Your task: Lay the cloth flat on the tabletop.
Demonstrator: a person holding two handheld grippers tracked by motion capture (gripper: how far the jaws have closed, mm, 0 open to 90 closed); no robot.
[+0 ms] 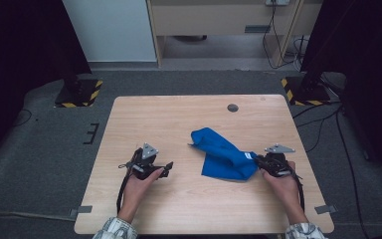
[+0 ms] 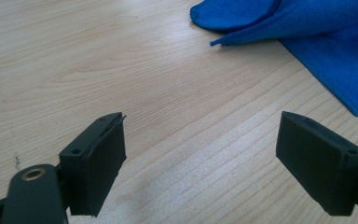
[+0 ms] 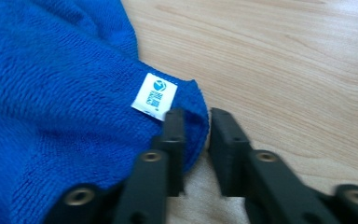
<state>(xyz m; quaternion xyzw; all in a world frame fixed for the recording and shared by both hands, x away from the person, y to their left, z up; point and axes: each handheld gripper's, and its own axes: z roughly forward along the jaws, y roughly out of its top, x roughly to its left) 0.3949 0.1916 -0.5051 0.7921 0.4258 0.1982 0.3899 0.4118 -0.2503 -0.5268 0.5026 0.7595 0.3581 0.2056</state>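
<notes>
A crumpled blue cloth [image 1: 224, 154] lies right of the middle of the wooden table [image 1: 179, 119]. My right gripper [image 1: 257, 159] is at the cloth's right corner. In the right gripper view that corner of the cloth [image 3: 51, 93], with its white label [image 3: 154, 95], sits between the jaws of the right gripper [image 3: 196, 126]; a narrow gap shows beside it, so the pads do not press. My left gripper [image 1: 168, 168] rests to the left of the cloth, apart from it. Its jaws [image 2: 200, 140] stand wide open over bare wood, with the cloth [image 2: 326, 51] ahead at upper right.
A small round hole [image 1: 233, 107] sits near the table's far edge. Two stands with yellow-black striped bases [image 1: 79, 92] [image 1: 303, 89] stand on the floor beyond the far corners. Cables run across the floor at the right.
</notes>
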